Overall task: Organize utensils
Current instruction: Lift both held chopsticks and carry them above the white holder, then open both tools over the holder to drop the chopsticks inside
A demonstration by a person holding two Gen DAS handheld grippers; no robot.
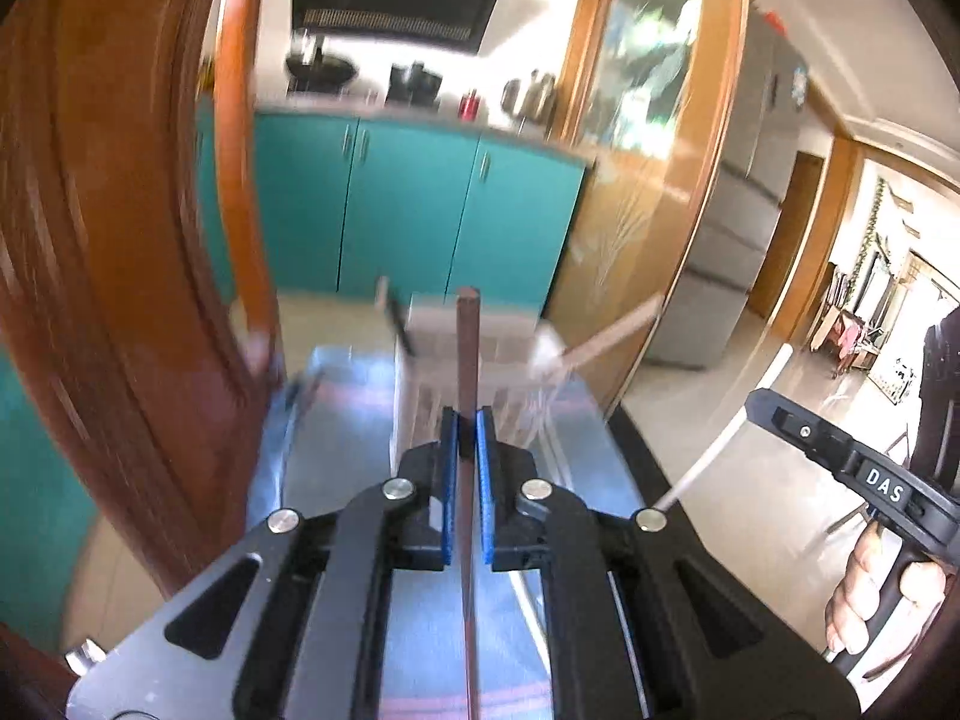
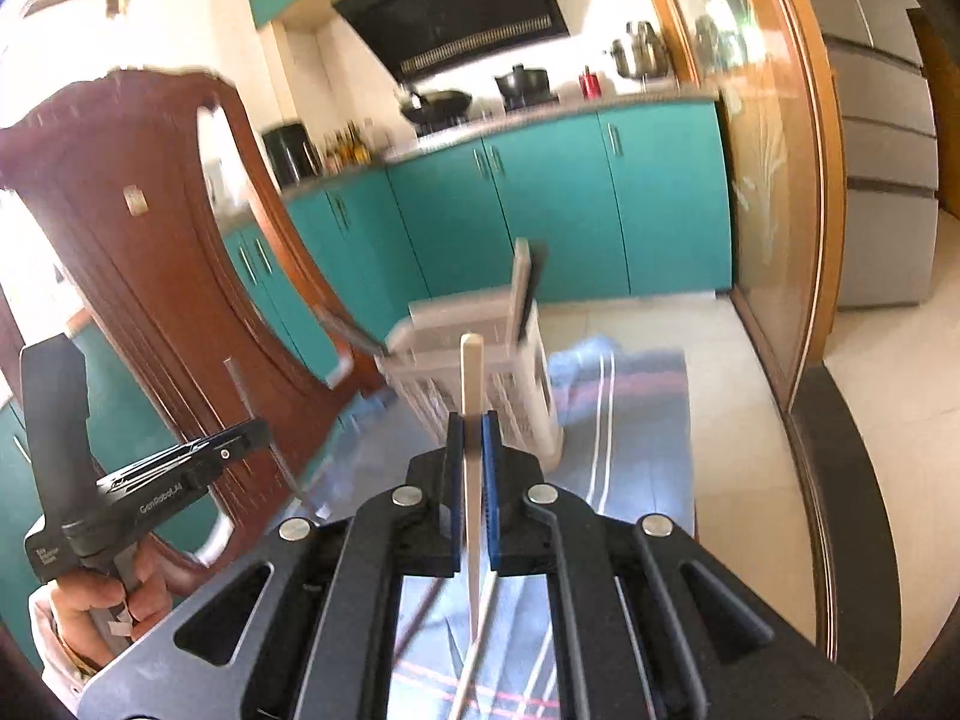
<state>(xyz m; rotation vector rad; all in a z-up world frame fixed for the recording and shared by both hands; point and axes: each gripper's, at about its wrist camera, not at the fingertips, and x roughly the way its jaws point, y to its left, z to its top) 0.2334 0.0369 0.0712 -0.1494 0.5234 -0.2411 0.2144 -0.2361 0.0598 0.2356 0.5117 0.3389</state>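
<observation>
Holding one stick each, the two hand-held grippers were raised above the counter (image 2: 636, 396), which was covered with a blue striped cloth (image 1: 342, 420). The left hand-held gripper (image 1: 468, 438) had its blue pads closed tight on a dark brown chopstick (image 1: 467, 348), which ran straight forward between the fingers and pointed toward the holder (image 2: 480, 384). The right hand-held gripper (image 2: 474, 444) was closed in the same way on a pale chopstick (image 2: 471, 384), also aimed at the holder. I think each stick was gripped near its middle and along the fingers so that its end could be lowered into an opening of the holder without tipping. The holder was a white slotted box that stood on the cloth ahead of both grippers, near but not touching them. It already had some utensils in it, leaning out over its rim: in the right view I counted one flat pale handle (image 2: 521, 288) and one dark handle (image 2: 354, 330), and the blur did not let me count more. Under the right gripper at least two more sticks lay on the cloth, one dark (image 2: 420, 618) and one pale (image 2: 474, 654). So there were two grippers, two held chopsticks and one holder.
</observation>
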